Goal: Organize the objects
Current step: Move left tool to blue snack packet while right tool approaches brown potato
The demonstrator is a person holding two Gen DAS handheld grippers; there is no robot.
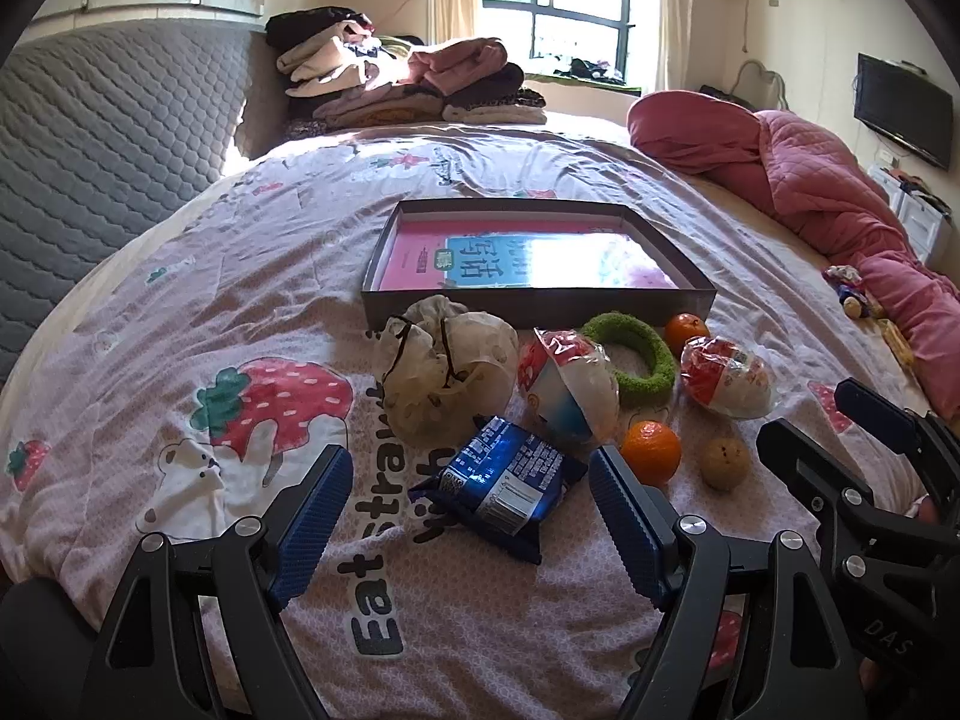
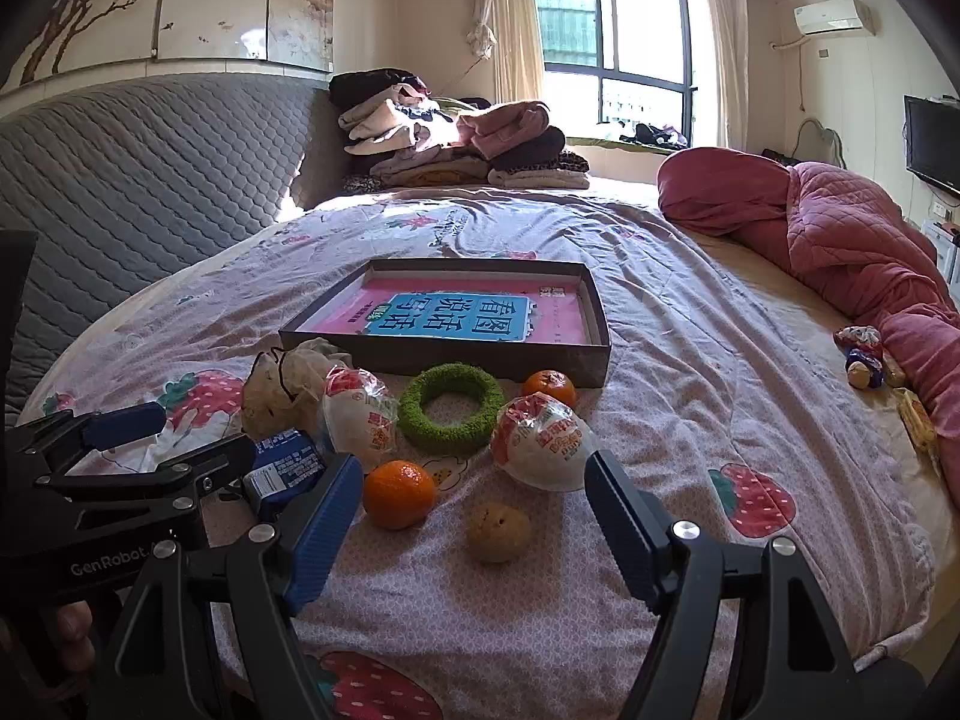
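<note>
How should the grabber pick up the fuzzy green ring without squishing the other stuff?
Probably best from above, with one of the jaws inside the hole and the other outside, pinching the near part of the green ring. It lies flat on the bedspread, so there is nothing to pinch from the side. The near part looks freest; a wrapped egg crowds its left, and another wrapped egg its right.

Snacks, oranges (image 2: pixel 398 493) and green ring (image 2: pixel 451 416) lie before shallow box (image 2: pixel 480 360).
</note>
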